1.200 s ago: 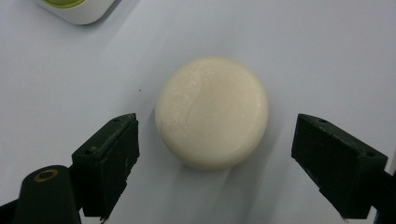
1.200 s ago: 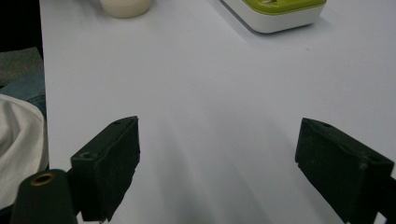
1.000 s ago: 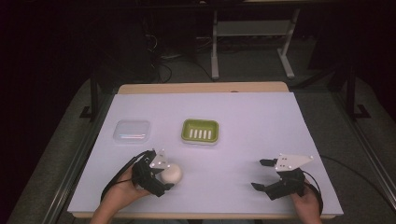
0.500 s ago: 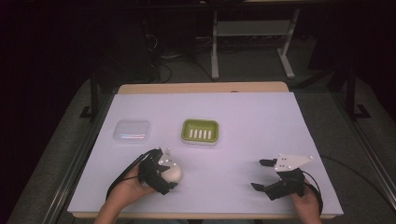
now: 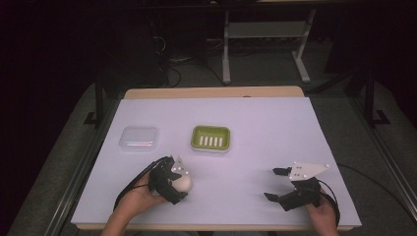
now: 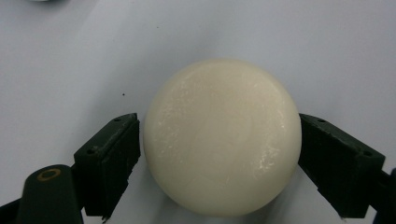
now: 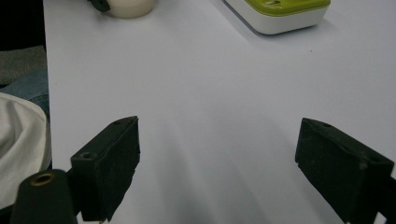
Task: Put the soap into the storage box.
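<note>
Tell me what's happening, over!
Left gripper jaws touching round soap, grip not certain. Right gripper open, empty. Green soap dish ahead, path clear.

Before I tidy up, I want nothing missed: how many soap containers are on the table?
2. A green soap dish sits mid-table; a clear lidded box lies to its left. The round soap sits between the left gripper jaws.

Both tongs are showing black bodies with blocky black jaw pads, each pad carrying a small screw hole. The right tongs (image 5: 275,184) are wearing a grey three-cornered plate dotted with screws, and black cables are trailing from the left tongs (image 5: 181,183) too.
</note>
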A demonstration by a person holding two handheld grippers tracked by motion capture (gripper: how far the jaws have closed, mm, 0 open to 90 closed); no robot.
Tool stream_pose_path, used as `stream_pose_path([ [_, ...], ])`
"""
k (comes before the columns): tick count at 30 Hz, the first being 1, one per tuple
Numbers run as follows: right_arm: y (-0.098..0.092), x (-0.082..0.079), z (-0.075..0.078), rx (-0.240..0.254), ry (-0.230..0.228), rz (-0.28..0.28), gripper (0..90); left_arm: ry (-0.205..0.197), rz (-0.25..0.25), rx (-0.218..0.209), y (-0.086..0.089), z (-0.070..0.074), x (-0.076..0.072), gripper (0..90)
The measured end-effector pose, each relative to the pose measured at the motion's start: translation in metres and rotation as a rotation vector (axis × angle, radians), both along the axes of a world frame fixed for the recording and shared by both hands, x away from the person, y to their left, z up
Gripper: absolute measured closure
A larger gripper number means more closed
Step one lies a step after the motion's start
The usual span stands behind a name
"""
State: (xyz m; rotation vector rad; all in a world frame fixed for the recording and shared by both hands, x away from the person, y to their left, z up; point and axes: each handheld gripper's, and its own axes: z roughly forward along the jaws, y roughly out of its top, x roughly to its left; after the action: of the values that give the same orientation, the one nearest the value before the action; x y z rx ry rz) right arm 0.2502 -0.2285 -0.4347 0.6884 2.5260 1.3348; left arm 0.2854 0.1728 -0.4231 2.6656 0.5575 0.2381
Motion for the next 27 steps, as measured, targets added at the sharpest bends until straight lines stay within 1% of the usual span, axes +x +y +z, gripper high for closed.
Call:
stream_pose_path([
  [2,0.0,0.0,0.0,0.0,0.0,0.0,13.1,0.005,-0.004,0.005,-0.0008,-0.0008,0.0006,15.7],
  [5,0.0,0.0001,0.0001,0.0,0.0,0.0,13.1,0.005,-0.009,0.009,-0.0021,-0.0019,0.0016,18.6],
  [11,0.0001,0.0,0.0003,0.0,-0.001,0.0,13.1,0.01,-0.002,0.012,-0.0035,-0.0025,0.0021,20.3],
  [14,0.0001,-0.0001,0.0004,0.0,-0.001,0.0,13.1,0.01,-0.007,0.013,-0.0038,-0.0019,0.0021,23.3],
  [15,0.0001,-0.0001,0.0004,0.0,-0.001,0.0,13.1,0.011,-0.014,0.025,-0.004,-0.0013,0.0025,23.4],
  [17,0.0001,0.0,0.0004,0.0,-0.001,0.0,13.1,0.012,-0.014,0.027,-0.0042,-0.0011,0.0027,23.5],
  [20,0.0001,0.0,0.0006,-0.001,-0.003,0.002,13.1,0.024,-0.001,0.016,-0.0042,-0.0017,0.003,23.9],
  [25,0.0,0.0001,0.0005,0.0,-0.003,0.001,13.1,0.019,-0.003,0.012,-0.0038,-0.0017,0.0022,24.3],
  [27,-0.0001,0.0,0.0007,0.001,-0.002,0.0,13.1,0.023,-0.014,0.017,-0.0031,-0.0012,0.003,24.4],
])
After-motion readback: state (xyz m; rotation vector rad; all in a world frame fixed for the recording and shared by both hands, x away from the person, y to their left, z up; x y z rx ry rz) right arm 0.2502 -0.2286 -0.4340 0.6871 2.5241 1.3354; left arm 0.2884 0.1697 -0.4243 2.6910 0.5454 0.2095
